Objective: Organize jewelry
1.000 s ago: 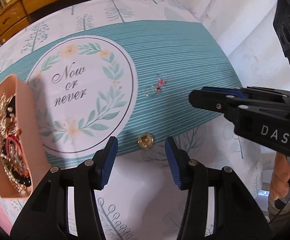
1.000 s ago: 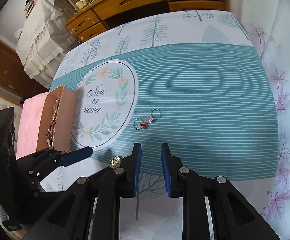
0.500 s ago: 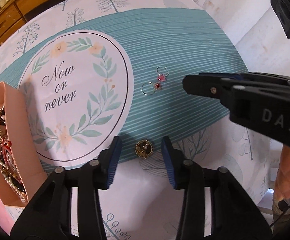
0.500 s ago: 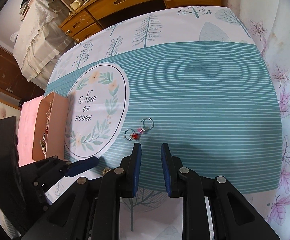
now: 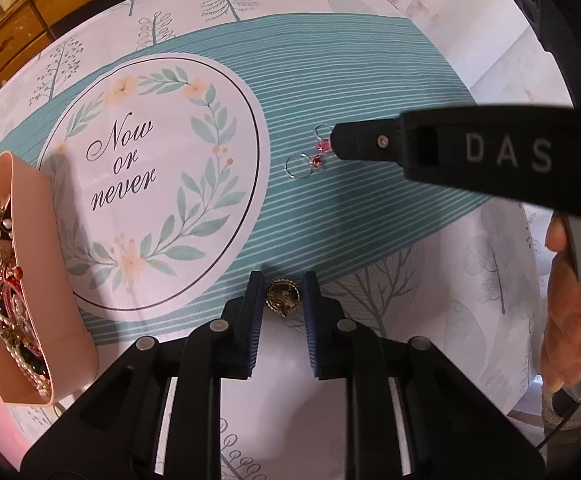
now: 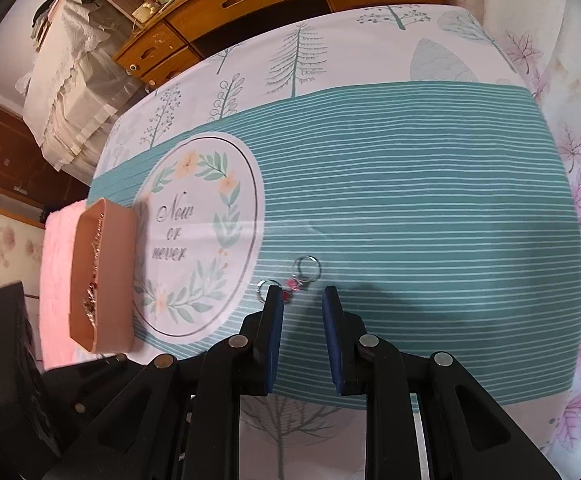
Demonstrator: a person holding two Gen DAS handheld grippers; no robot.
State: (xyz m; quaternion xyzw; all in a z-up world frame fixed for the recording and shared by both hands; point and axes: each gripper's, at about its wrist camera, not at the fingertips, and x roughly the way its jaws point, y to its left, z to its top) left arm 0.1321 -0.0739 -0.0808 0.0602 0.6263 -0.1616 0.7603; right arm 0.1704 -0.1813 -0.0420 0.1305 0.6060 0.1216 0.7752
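Observation:
A round gold brooch (image 5: 283, 297) lies on the tablecloth between the fingertips of my left gripper (image 5: 282, 294), whose jaws stand close on either side of it; contact is not clear. Two silver hoop earrings with red and pink stones (image 5: 310, 159) lie on the teal stripes. My right gripper (image 6: 301, 300) is open just in front of these earrings (image 6: 300, 278), low over the cloth; in the left wrist view its finger (image 5: 370, 144) covers part of the far earring. A pink tray (image 5: 30, 280) holding several jewelry pieces sits at the left.
The table carries a teal striped cloth (image 6: 410, 180) with a round "Now or never" print (image 5: 130, 168). The pink tray (image 6: 102, 272) rests by a pink towel (image 6: 56, 264). Wooden drawers (image 6: 250, 4) stand beyond the far edge. A wall borders the right side.
My left gripper moved forward and narrowed around the gold brooch. My right gripper moved forward and down to the hoop earrings and opened wider.

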